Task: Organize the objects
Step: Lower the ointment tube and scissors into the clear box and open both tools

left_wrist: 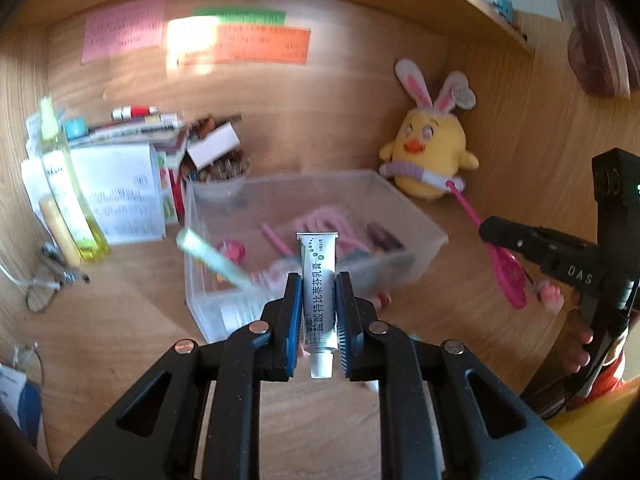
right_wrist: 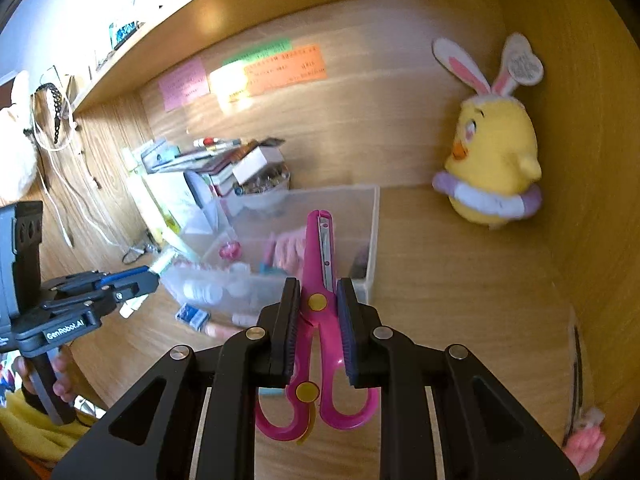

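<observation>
1. Two grippers are in view, each closed on one thing above the wooden desk.
2. The left gripper clamps a small white tube between its blue pads; the tube stands upright, its flat crimped end up and its white cap pointing down below the pads.
3. Just ahead of that gripper sits a clear plastic box holding pink odds and ends, blurred by motion; a pale green stick leans over the box's left side.
4. The right gripper pinches pink scissors near their yellow pivot, closed blades pointing away toward the box and the finger loops hanging back under the pads.
5. Seen from the right wrist, the left gripper is off to the left, close to the box's near left corner.
6. Seen from the left wrist, the right gripper is off to the right, with the scissors in its tip.
7. Beyond the right gripper, to its right, a yellow chick toy with rabbit ears stands in the back corner of the desk.
8. Ahead-left of the left gripper are a yellow-green bottle and a pile of papers and books.
9. Coloured notes are stuck on the back wall.
</observation>
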Demonstrator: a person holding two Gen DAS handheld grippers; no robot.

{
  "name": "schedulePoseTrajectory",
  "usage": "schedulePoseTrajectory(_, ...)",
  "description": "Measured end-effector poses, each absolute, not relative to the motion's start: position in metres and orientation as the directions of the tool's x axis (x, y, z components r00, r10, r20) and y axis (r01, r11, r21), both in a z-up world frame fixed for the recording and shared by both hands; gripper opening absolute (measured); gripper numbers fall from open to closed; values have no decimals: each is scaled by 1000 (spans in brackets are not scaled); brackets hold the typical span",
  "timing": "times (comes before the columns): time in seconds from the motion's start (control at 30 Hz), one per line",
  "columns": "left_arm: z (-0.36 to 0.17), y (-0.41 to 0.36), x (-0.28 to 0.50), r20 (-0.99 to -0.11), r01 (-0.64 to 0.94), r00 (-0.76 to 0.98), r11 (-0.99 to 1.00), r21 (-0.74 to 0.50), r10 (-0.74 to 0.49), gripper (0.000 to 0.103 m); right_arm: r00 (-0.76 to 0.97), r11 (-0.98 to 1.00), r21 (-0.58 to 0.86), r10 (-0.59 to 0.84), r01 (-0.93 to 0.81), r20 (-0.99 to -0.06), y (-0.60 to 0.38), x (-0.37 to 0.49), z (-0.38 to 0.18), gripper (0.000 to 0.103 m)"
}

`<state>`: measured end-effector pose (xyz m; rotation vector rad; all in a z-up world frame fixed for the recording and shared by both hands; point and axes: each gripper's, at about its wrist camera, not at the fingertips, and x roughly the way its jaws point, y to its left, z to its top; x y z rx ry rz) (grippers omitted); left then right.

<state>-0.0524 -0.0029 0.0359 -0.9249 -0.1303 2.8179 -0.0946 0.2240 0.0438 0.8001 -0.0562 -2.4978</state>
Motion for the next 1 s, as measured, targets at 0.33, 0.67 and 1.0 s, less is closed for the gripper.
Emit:
schedulePoseTrajectory(0.33,45,-22,-99,-589,-135,-771,-966,-219,242,16,-663,-838,189,-525,512,-534,199,-133,55,17)
schedulePoseTrajectory(0.67,16,-25,-136,-672,-152,-669,-943,-297,319,16,-549,-812,220,-539,541,-638,161,-177,22,17)
schedulePoseTrajectory(1.0,27,-26,-119,-650,-159,-701,-953,-259,294,21,-494,-789,228,-551,570,-672,152,-176,18,18)
